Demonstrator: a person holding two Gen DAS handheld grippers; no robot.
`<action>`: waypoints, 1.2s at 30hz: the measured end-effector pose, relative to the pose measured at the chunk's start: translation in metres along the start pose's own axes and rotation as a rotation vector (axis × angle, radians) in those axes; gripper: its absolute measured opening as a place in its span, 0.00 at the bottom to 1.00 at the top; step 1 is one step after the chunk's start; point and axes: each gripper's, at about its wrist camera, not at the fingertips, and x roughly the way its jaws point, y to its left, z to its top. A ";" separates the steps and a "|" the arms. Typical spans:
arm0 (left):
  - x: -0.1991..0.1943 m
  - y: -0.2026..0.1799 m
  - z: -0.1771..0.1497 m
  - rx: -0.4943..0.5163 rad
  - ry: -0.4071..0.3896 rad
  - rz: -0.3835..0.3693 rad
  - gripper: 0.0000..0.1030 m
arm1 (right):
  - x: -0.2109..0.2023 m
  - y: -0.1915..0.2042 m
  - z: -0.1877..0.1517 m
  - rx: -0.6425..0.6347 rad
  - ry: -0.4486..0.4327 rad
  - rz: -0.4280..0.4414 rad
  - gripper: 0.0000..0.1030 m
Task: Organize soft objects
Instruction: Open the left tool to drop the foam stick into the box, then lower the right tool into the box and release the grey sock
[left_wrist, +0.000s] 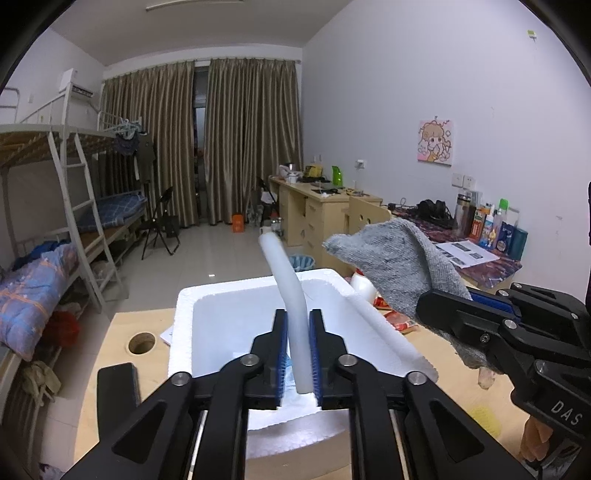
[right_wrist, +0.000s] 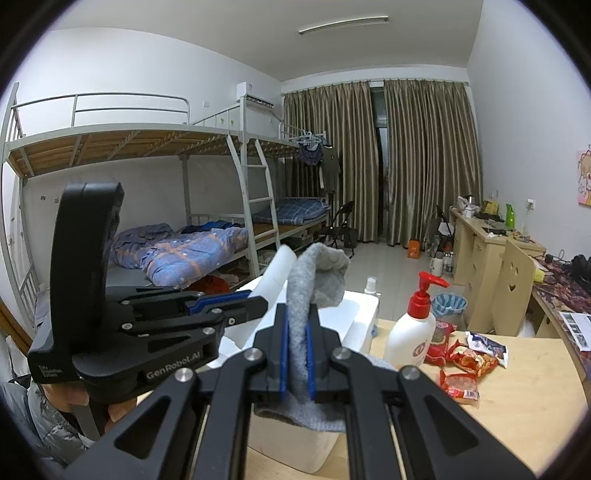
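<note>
My left gripper (left_wrist: 297, 325) is shut on a white foam tube (left_wrist: 286, 280) that curves up over a white foam box (left_wrist: 184, 317) on the wooden table. My right gripper (right_wrist: 297, 321) is shut on a grey sock (right_wrist: 317, 273), held above the box's right side. The sock (left_wrist: 402, 266) and right gripper (left_wrist: 439, 306) also show in the left wrist view at right. The left gripper (right_wrist: 255, 301) shows in the right wrist view, with the tube (right_wrist: 277, 273) behind the sock. A second white foam tube (left_wrist: 391, 336) lies across the box's right rim.
A white pump bottle with a red cap (right_wrist: 413, 328) and red snack packets (right_wrist: 461, 362) sit on the table right of the box. A black object (left_wrist: 118, 384) and a round hole (left_wrist: 141, 342) are on the table's left. A yellow item (left_wrist: 485, 419) lies at right.
</note>
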 end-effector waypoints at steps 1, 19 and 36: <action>-0.001 0.002 -0.001 -0.009 -0.005 0.003 0.19 | 0.001 0.000 0.000 0.002 0.001 0.000 0.11; -0.034 0.032 -0.018 -0.048 -0.136 0.050 0.97 | 0.002 -0.001 0.002 0.013 -0.004 -0.015 0.11; -0.046 0.049 -0.036 -0.120 -0.224 -0.012 1.00 | 0.036 0.007 0.007 0.000 0.041 0.029 0.11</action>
